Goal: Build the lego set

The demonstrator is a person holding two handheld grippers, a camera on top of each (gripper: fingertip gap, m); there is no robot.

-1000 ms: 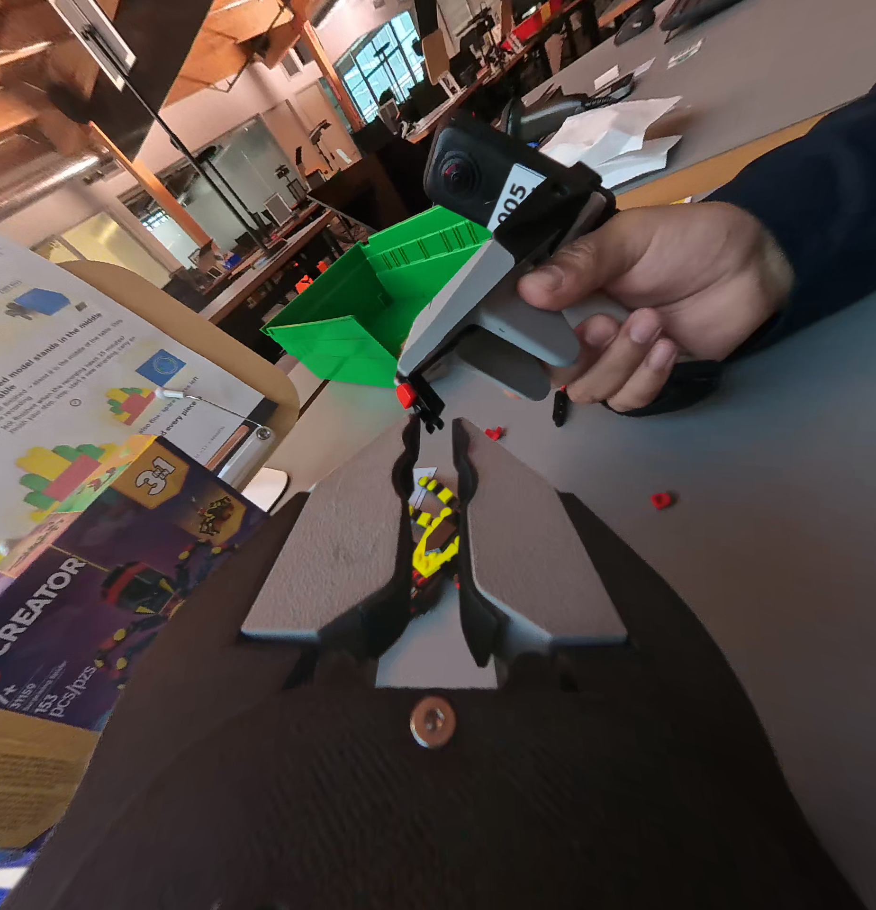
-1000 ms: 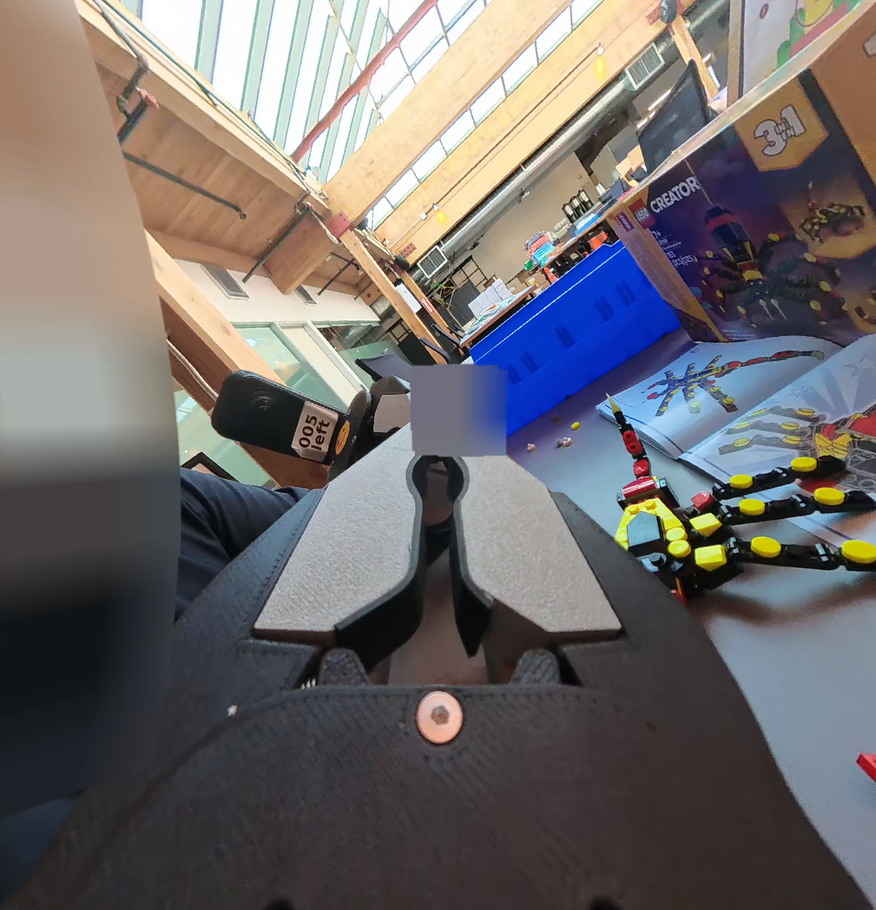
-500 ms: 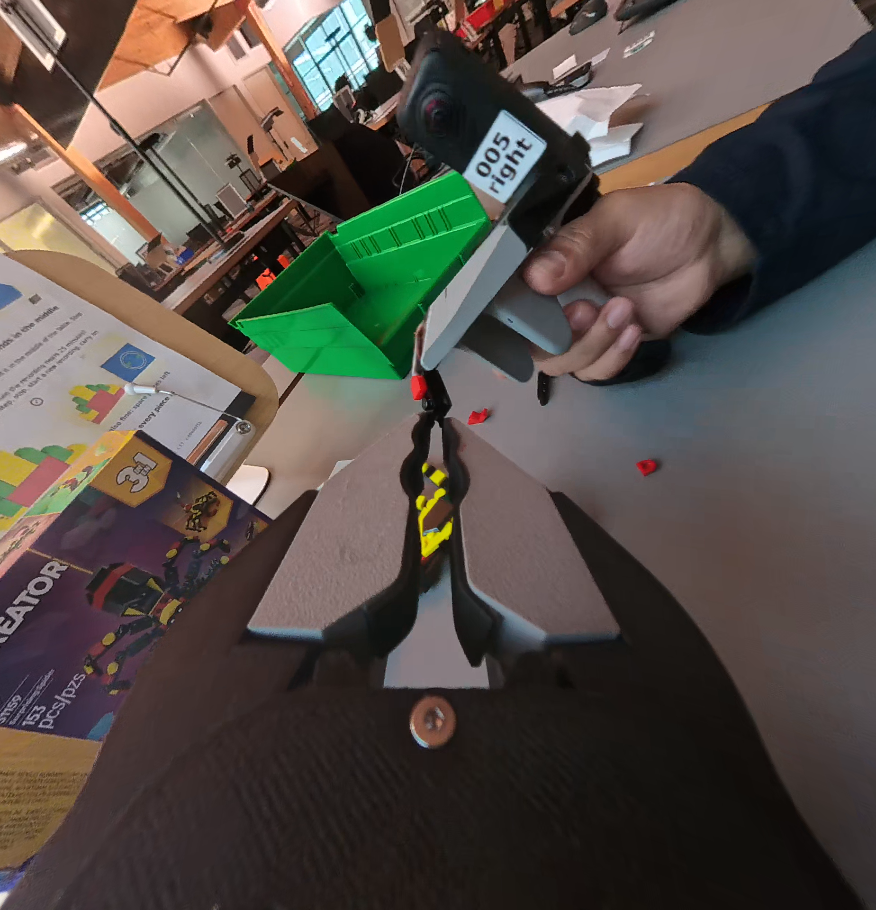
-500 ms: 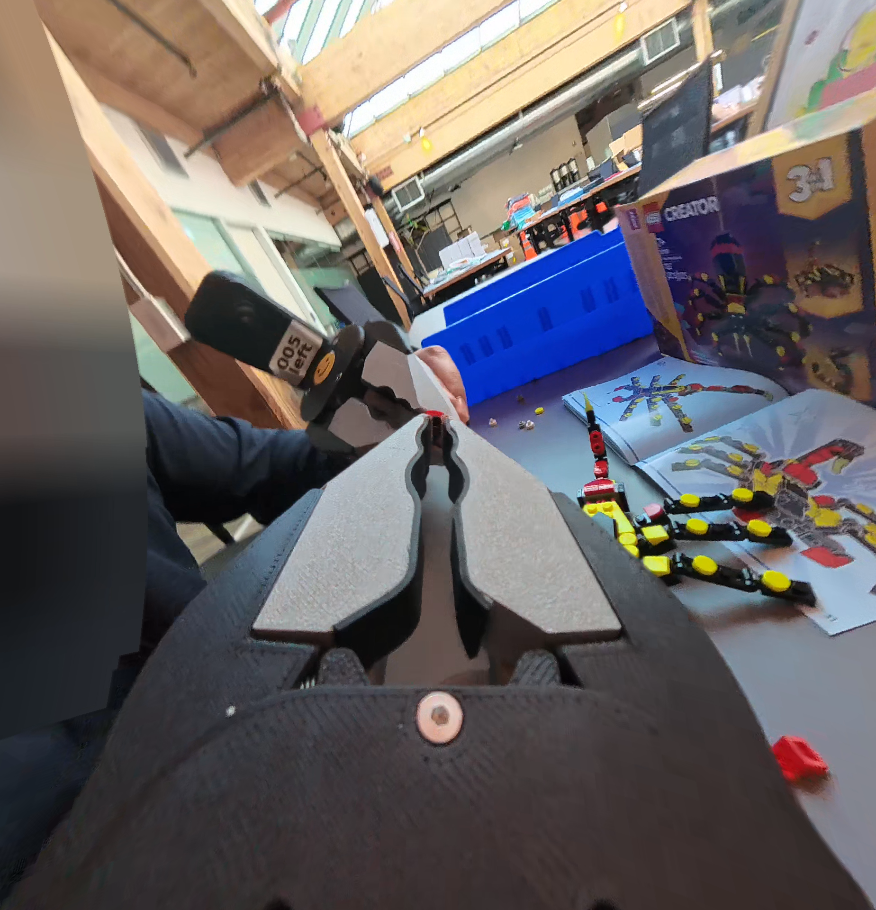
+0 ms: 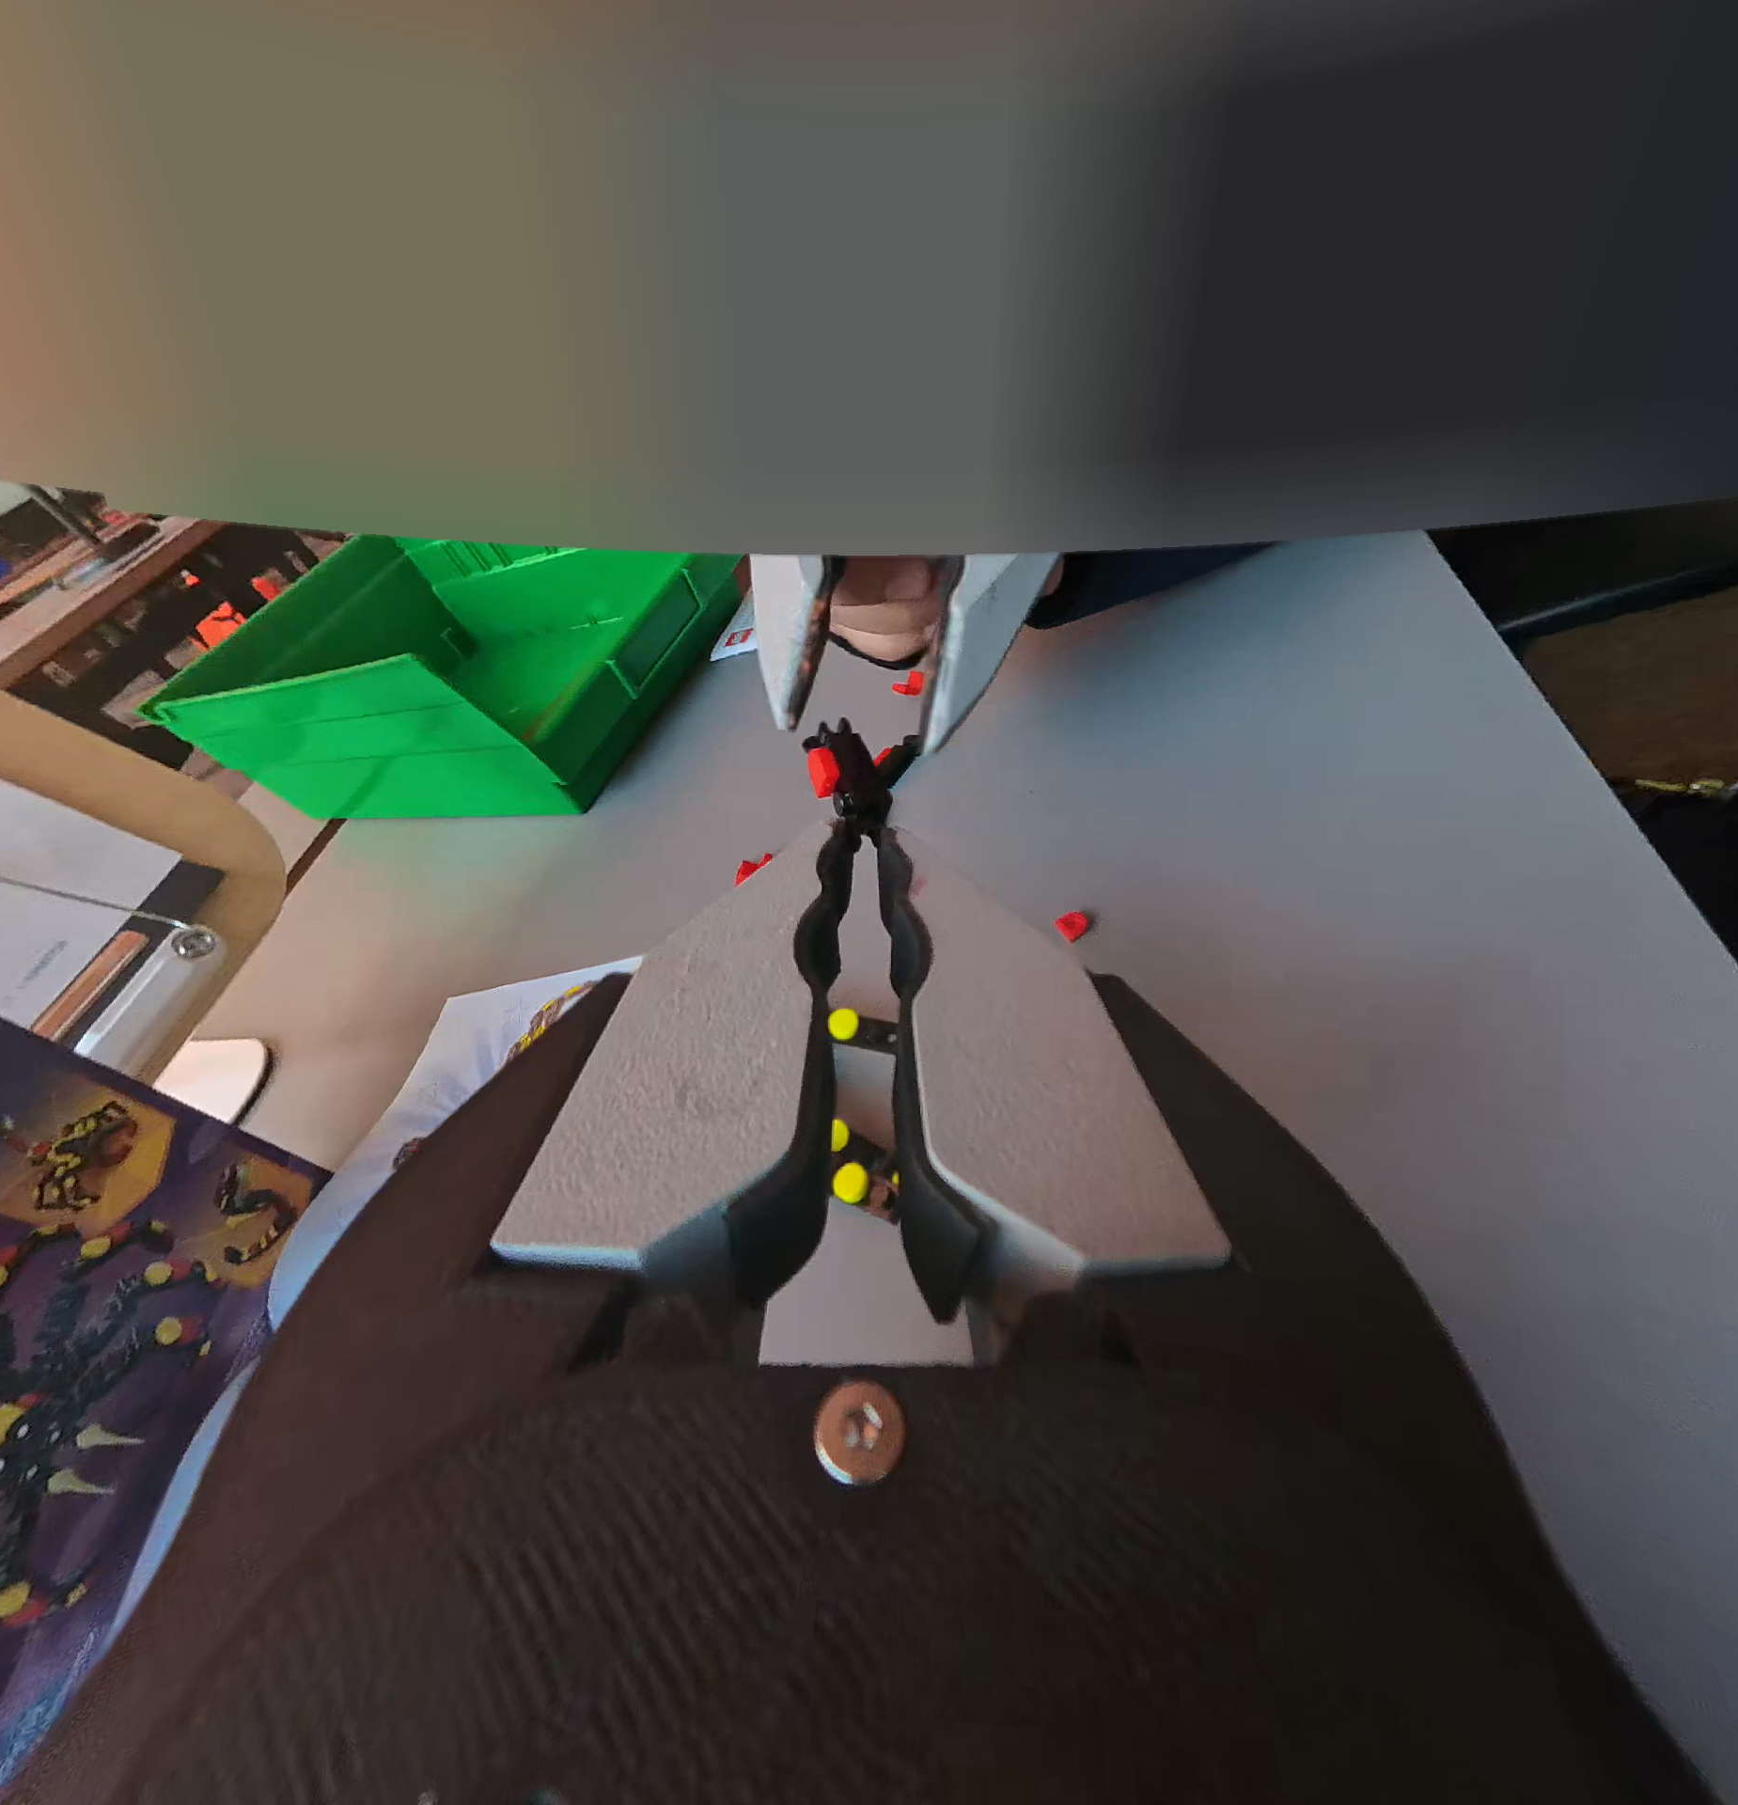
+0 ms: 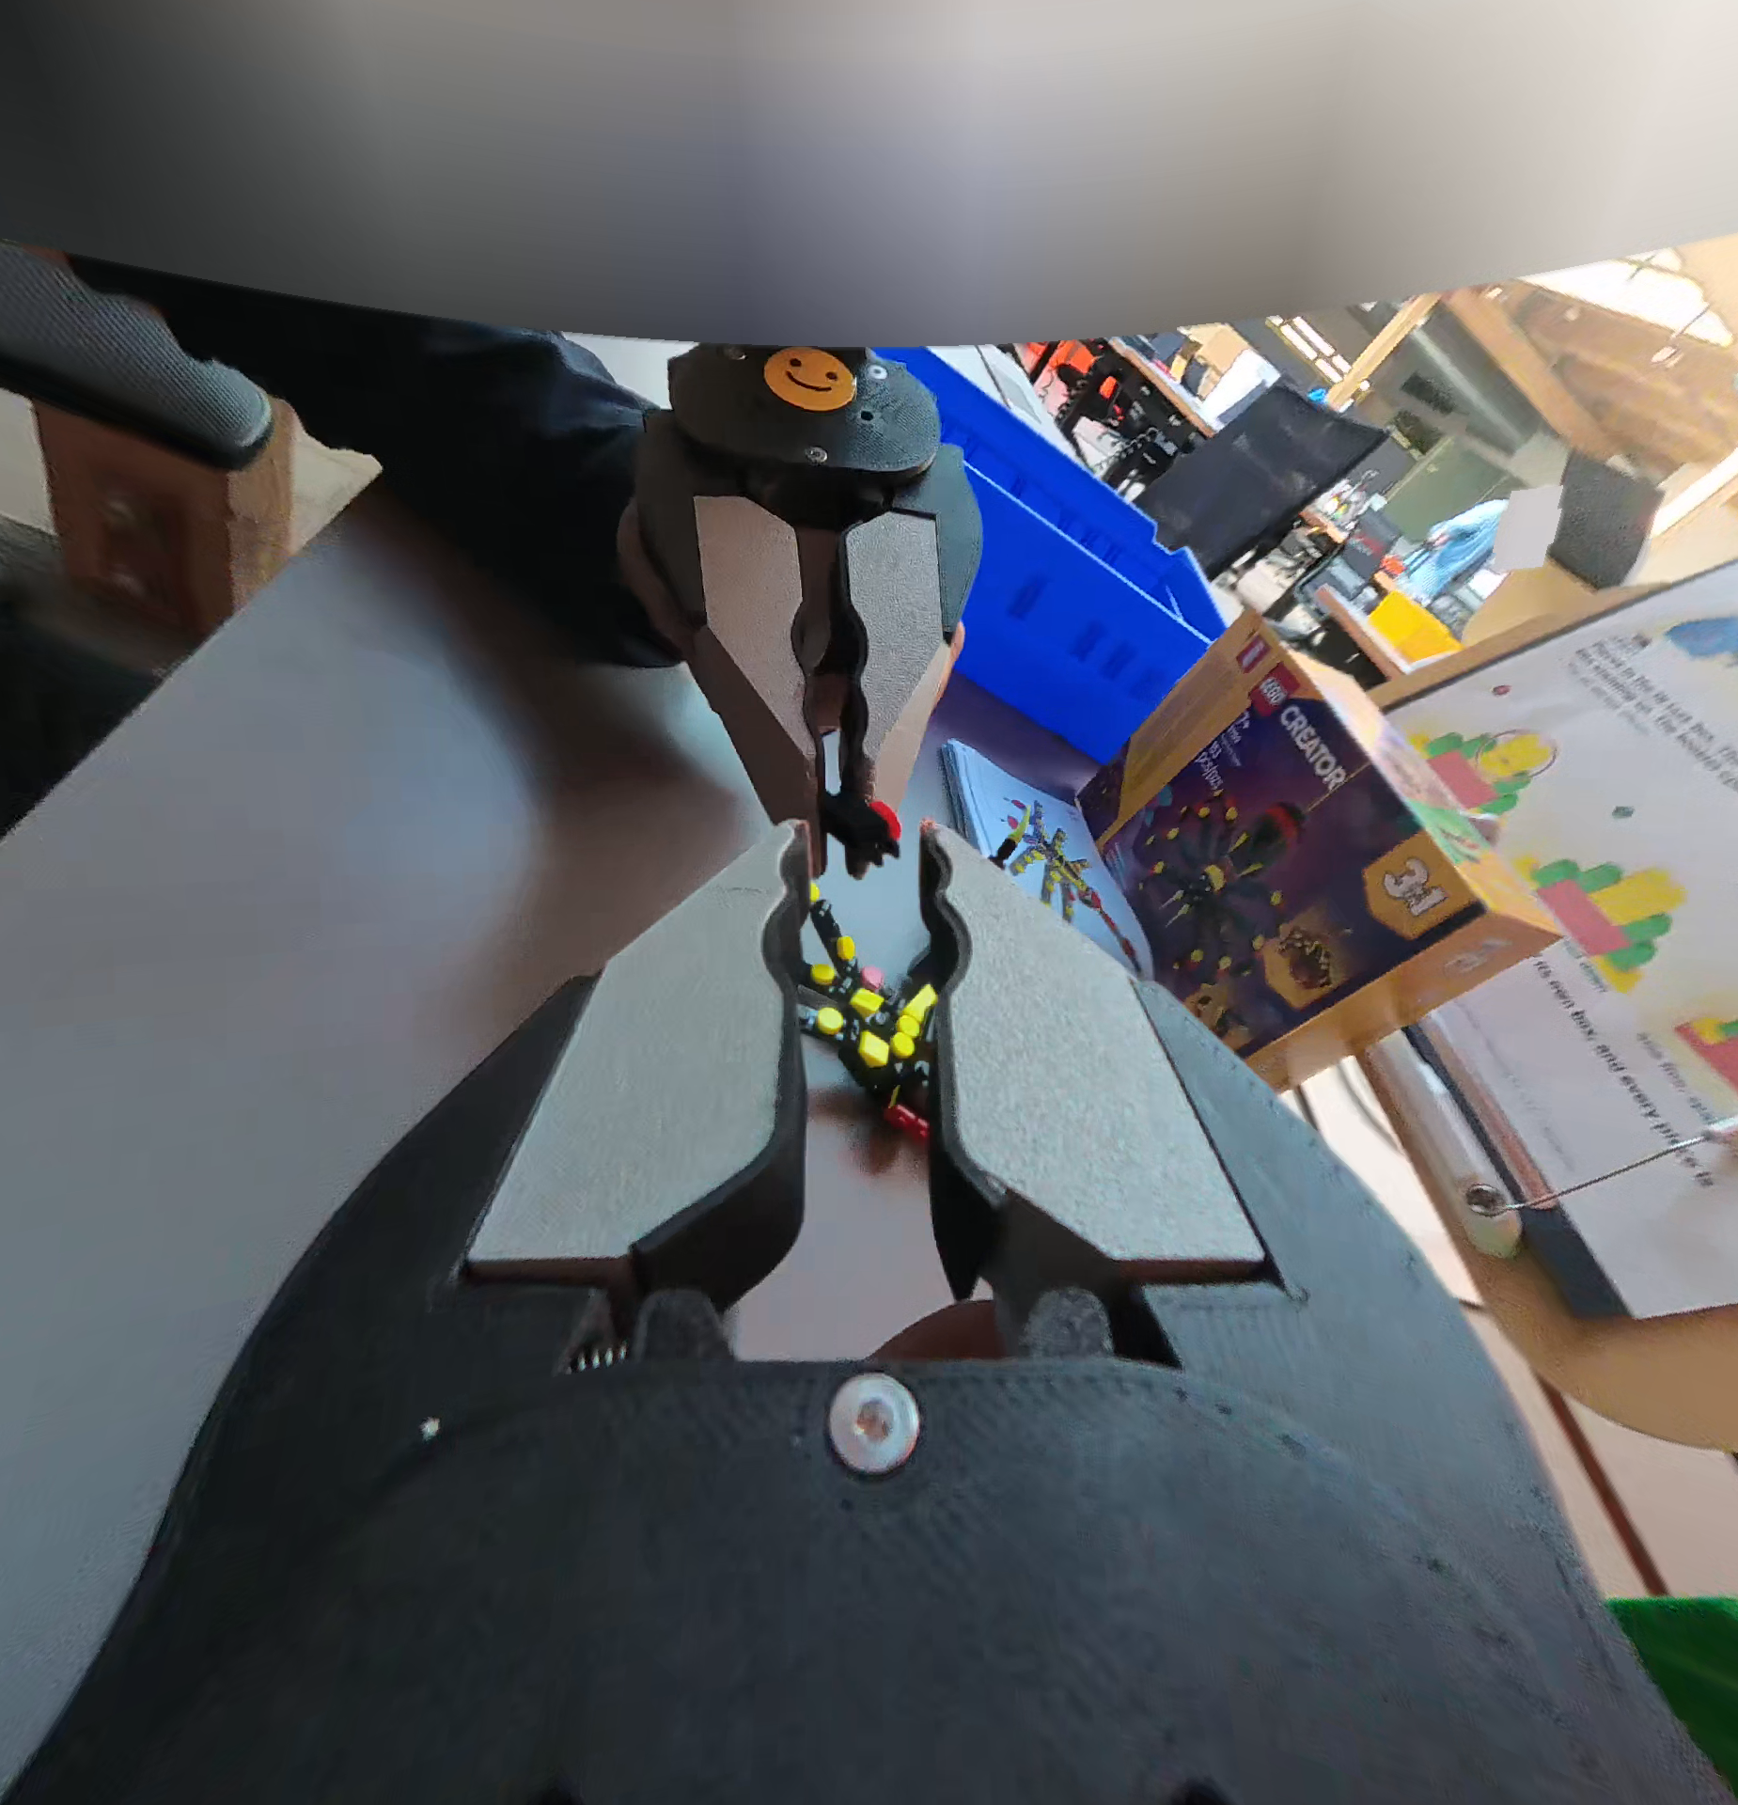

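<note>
Left gripper (image 5: 857, 830): my fingers are pinched together on a small black and red lego piece (image 5: 845, 772), which sticks out past the tips above the table.
Left gripper from the other side: in the right wrist view I see it (image 6: 850, 830) pointing down at me, the same black piece with a red stud (image 6: 863, 828) hanging from its tip.
Right gripper (image 6: 860, 842): my jaws stand narrowly apart with nothing between them; the tips flank the held piece, and I cannot tell whether they touch it.
Right gripper from the other side: in the left wrist view I see its grey fingers (image 5: 785, 645) spread just beyond the piece.
Green bin (image 5: 435, 684): on the grey table (image 5: 1285, 879), left of the held piece in the left wrist view.
Loose red pieces (image 5: 1072, 924): scattered on the table near the gripper tips.
Spider model (image 6: 869, 1016): the black and yellow lego build lies on the table below my right gripper, seen through the gap between its fingers.
Instruction booklet (image 6: 1031, 850): open on the table just right of the model.
Set box (image 6: 1304, 840): purple and yellow, right of the booklet.
Blue bin (image 6: 1070, 576): behind the box.
Clipboard sheet (image 6: 1626, 879): printed page at the far right.
</note>
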